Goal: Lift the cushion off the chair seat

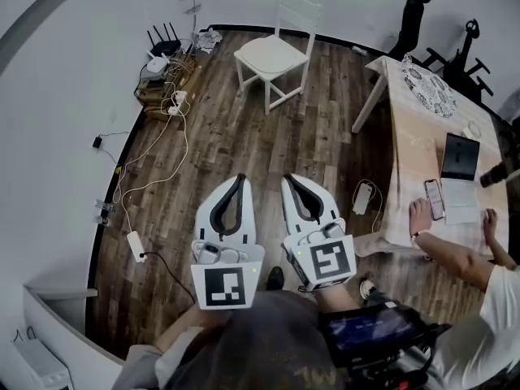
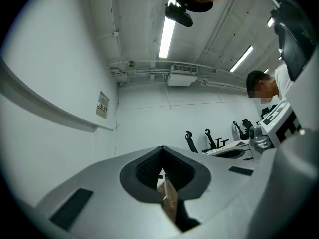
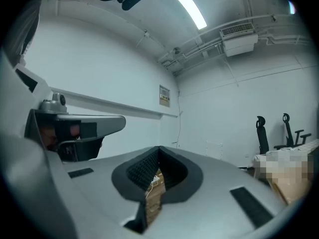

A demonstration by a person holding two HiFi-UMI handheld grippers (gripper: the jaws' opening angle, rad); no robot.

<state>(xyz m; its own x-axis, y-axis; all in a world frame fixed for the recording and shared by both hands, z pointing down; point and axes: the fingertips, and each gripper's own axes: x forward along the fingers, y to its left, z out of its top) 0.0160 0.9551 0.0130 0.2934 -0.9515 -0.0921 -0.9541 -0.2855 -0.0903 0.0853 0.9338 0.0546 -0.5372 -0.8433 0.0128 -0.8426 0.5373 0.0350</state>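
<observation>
Head view showed my left gripper and right gripper clenched empty, chair well apart; shut jaws might only shove its cushion

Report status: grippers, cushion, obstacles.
Left gripper and right gripper shut, empty, level. Cushion on chair seat, ahead, untouched. Cables left, table right of the path.

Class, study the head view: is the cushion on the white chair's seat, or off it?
On. The cushion lies flat across the seat of the upright white chair, covering it.
</observation>
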